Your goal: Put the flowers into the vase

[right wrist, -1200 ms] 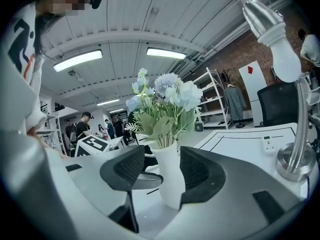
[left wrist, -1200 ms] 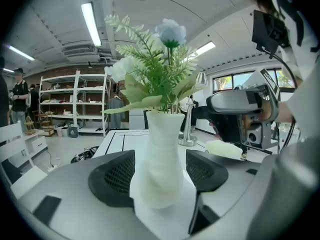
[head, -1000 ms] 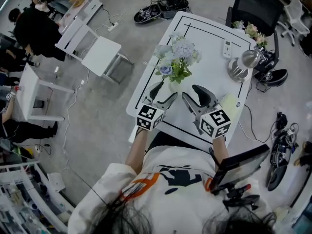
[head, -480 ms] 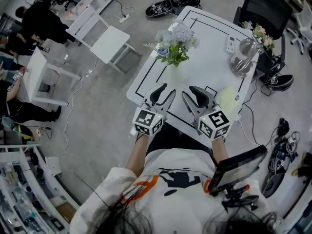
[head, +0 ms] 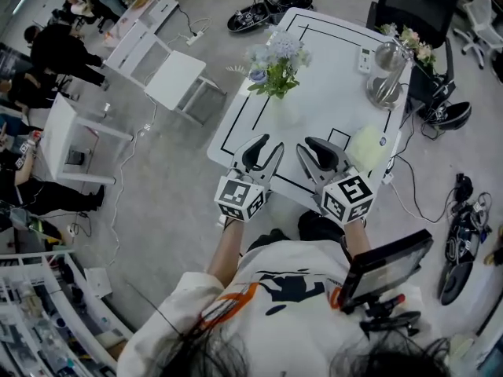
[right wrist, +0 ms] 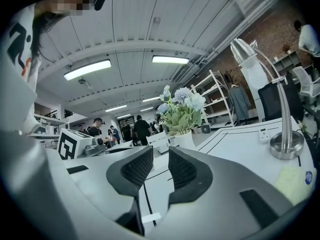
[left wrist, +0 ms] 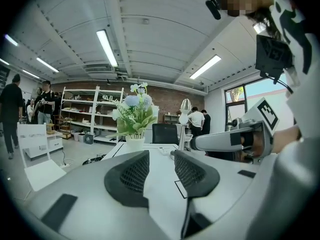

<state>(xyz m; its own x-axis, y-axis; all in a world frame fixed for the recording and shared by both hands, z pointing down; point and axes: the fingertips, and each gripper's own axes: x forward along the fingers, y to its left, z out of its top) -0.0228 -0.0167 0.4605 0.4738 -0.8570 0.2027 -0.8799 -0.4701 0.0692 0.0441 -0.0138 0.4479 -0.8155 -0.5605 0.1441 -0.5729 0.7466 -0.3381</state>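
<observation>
A bunch of pale blue and white flowers [head: 275, 53] stands upright in a white vase [head: 284, 110] on the white table [head: 330, 100]. It also shows ahead in the left gripper view, flowers [left wrist: 135, 111] and vase [left wrist: 135, 142], and in the right gripper view, flowers [right wrist: 180, 109] and vase [right wrist: 184, 140]. My left gripper [head: 265, 149] and right gripper [head: 310, 149] hover side by side over the table's near edge, well short of the vase. Both pairs of jaws have just been closing; each stands narrowed with a gap and nothing between, as the left gripper [left wrist: 162, 171] and right gripper [right wrist: 161, 169] show.
A chrome desk lamp [head: 385, 77] stands at the table's far right, a yellow cloth [head: 365, 148] lies near the right edge, and a small white remote [head: 364, 60] is beside the lamp. A black chair [head: 413, 2] with another bouquet [head: 409, 44] sits behind. White desks [head: 173, 77] and people are at the left.
Both grippers have drawn back from beside the vase toward the table's near edge and risen a little. Their jaws, wide a second ago, now stand narrower.
</observation>
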